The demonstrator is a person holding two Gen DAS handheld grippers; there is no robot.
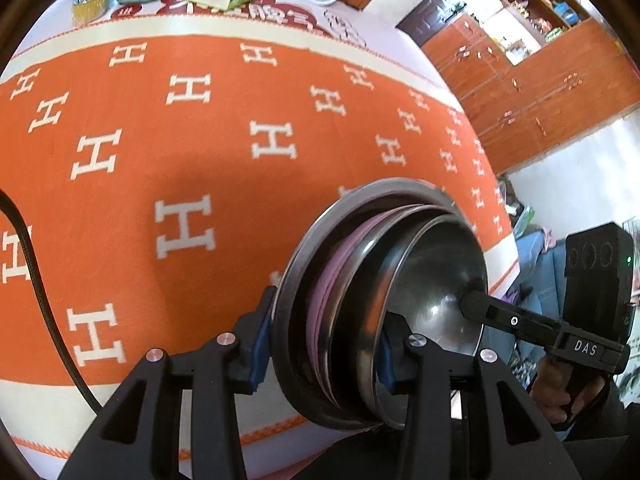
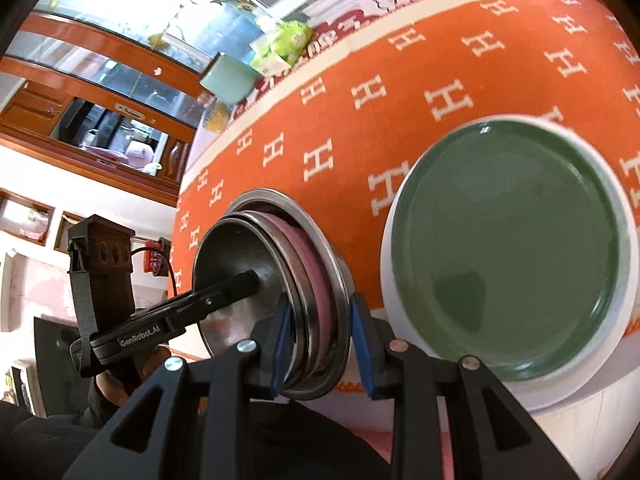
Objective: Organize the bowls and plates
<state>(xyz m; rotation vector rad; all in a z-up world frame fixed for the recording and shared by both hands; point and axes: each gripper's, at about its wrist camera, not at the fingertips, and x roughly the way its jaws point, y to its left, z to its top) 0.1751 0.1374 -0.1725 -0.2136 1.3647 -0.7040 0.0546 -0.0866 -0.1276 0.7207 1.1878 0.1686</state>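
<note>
Orange tablecloth with white H letters (image 1: 160,160) covers the table, wooden cabinets (image 1: 540,92) behind. Big round green plate with a white rim (image 2: 508,248) sits flat at the near right, its edge blurry. Left of it, at the near edge, a nested stack of steel bowls with a purple one inside (image 1: 384,304) is tipped on its side. Both grippers pinch it: left gripper (image 1: 320,354) across its rims, right gripper (image 2: 320,340) likewise, one finger of each partly hidden behind the rims.
</note>
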